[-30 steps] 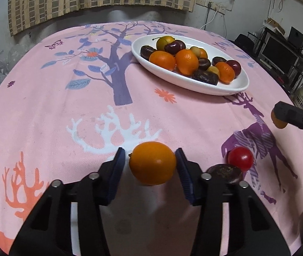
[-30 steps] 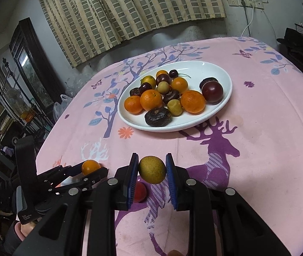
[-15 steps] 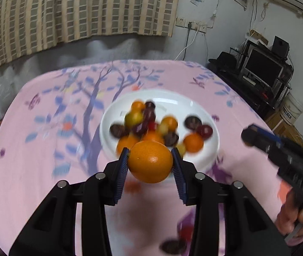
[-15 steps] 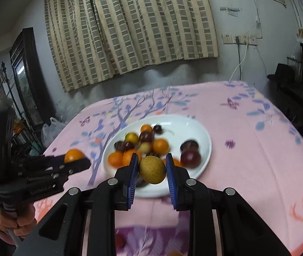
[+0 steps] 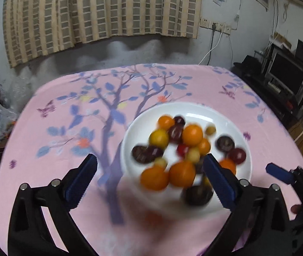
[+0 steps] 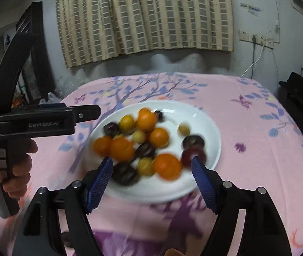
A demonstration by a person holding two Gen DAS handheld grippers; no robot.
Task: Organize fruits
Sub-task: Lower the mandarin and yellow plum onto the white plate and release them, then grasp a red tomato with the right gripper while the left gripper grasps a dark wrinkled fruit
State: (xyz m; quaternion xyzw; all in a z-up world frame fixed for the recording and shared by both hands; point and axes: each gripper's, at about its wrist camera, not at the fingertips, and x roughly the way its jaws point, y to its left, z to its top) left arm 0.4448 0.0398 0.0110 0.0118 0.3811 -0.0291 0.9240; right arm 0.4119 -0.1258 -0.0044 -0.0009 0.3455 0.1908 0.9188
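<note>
A white oval plate [image 5: 196, 112] [image 6: 207, 128] on the pink tablecloth holds several oranges, dark plums and small yellow fruits, blurred by motion. My left gripper [image 5: 149, 175] is wide open and empty above the plate's near left rim, over an orange [image 5: 154, 178]. My right gripper [image 6: 151, 177] is wide open and empty above the plate's near edge, over an orange [image 6: 168, 166] and a dark plum [image 6: 124, 173]. The left gripper also shows at the left of the right wrist view [image 6: 87, 112].
A dark fruit [image 6: 66, 237] lies on the cloth near the front left in the right wrist view. A checked curtain [image 5: 100, 10] hangs behind the table. A shelf with electronics [image 5: 287, 79] stands at the right.
Both grippers have opened and let go: the orange has left the left gripper, the yellow-green fruit the right. Both fruits now lie among the fruits on the plate.
</note>
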